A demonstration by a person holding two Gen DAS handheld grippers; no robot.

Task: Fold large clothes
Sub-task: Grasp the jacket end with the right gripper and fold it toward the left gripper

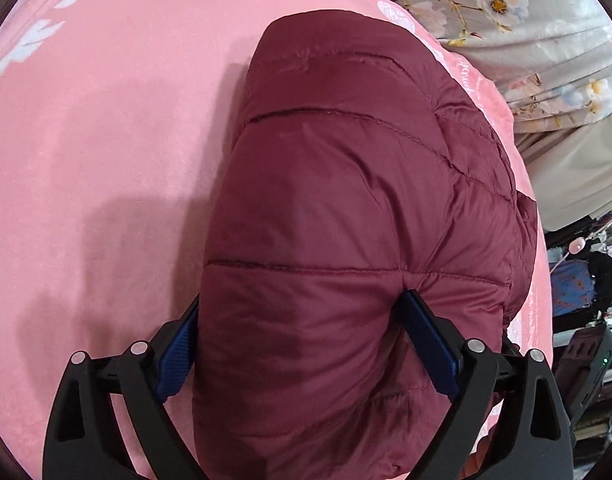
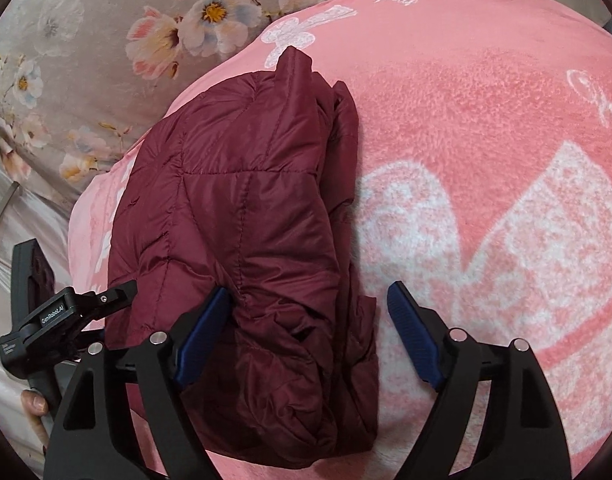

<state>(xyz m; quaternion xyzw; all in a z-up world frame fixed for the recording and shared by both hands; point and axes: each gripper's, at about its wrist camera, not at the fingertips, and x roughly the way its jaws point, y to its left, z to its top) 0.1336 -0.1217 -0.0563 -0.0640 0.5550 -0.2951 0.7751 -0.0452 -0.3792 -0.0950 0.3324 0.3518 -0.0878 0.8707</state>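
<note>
A dark red quilted puffer jacket [image 1: 346,180] [image 2: 234,200] lies folded into a thick bundle on a pink blanket [image 1: 106,140] [image 2: 486,120]. My left gripper [image 1: 302,308] stands wide open astride the near end of the bundle. Puffy fabric bulges between its blue pads [image 1: 422,332], and I see no pinched fold. My right gripper [image 2: 308,296] is open over the bundle's other near corner. Its left pad [image 2: 202,336] rests against the jacket, while its right pad [image 2: 414,336] hangs free above the blanket. The left gripper's black body [image 2: 62,312] shows at the left of the right wrist view.
A grey floral sheet [image 1: 526,20] [image 2: 86,60] lies beyond the blanket's far edge. Dark clutter [image 1: 586,280] sits past the blanket's right edge in the left wrist view. A person's fingers [image 2: 34,404] hold the left tool. The blanket stretches wide beside the jacket.
</note>
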